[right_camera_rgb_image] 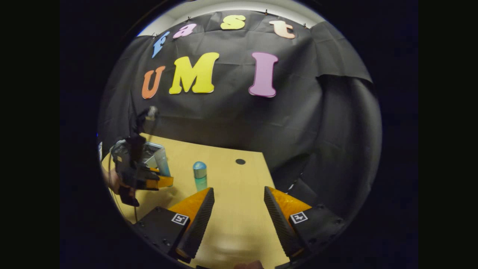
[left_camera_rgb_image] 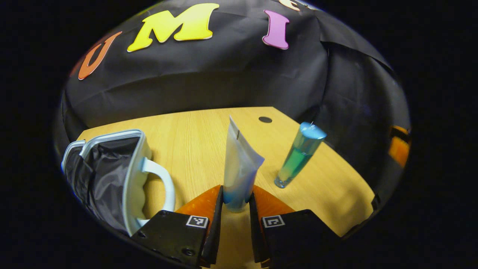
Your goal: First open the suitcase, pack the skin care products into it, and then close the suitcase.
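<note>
**Tube in the Gripper, Suitcase Open at Its Side**

A pale squeeze tube (left_camera_rgb_image: 239, 164) stands upright with its crimped end up and its bluish cap end down, clamped between the two fingers of the left gripper (left_camera_rgb_image: 236, 201), which press on it from either side low on its body. To the left of the tube in the left gripper view, the small suitcase (left_camera_rgb_image: 112, 175) lies open on the wooden tabletop (left_camera_rgb_image: 194, 142), its dark fabric lining exposed inside a light blue shell, and its carry handle (left_camera_rgb_image: 164, 183) arches toward the gripper. To the right of the tube, apart from it, a slim clear bottle (left_camera_rgb_image: 298, 157) of blue-green liquid with a light blue cap stands on the tabletop, appearing tilted in the fisheye picture. A small dark round hole (left_camera_rgb_image: 265, 119) marks the wood near the far edge, in front of the booth's black cloth wall.

In the right gripper view, the right gripper (right_camera_rgb_image: 239, 203) hovers over bare wood with its fingers spread wide and nothing between them. Farther off to its left, a hand (right_camera_rgb_image: 112, 179) holds the left gripper with the tube upright in it, in front of the suitcase, and the capped bottle (right_camera_rgb_image: 200, 175) stands just to the right of that.
</note>
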Demonstrator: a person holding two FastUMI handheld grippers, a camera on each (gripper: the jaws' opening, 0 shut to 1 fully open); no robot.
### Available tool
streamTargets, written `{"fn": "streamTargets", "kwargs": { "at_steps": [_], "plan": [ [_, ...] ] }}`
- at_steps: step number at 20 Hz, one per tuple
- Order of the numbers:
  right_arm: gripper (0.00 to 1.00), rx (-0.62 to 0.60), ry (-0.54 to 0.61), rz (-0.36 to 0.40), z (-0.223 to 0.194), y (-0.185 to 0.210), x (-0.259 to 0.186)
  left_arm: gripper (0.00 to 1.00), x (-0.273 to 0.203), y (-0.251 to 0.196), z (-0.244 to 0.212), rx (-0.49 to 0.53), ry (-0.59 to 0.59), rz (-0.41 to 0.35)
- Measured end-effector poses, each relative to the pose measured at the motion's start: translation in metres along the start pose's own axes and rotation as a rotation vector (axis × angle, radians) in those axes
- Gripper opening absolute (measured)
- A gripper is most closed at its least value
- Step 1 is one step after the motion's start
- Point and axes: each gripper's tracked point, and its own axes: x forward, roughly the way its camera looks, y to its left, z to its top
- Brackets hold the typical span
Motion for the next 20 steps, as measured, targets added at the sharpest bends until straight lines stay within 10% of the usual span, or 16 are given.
{"fn": "streamTargets", "kwargs": {
  "at_steps": [17,20],
  "plan": [
    [0.8,0.107,0.211,0.09,-0.07,0.092,0.155,0.36,-0.165,0.085,-0.009,-0.129,0.025,0.219],
    [0.6,0.114,0.243,0.034,-0.074,0.088,0.169,0.36,-0.174,0.104,-0.015,-0.161,0.042,0.251]
  ]
}}
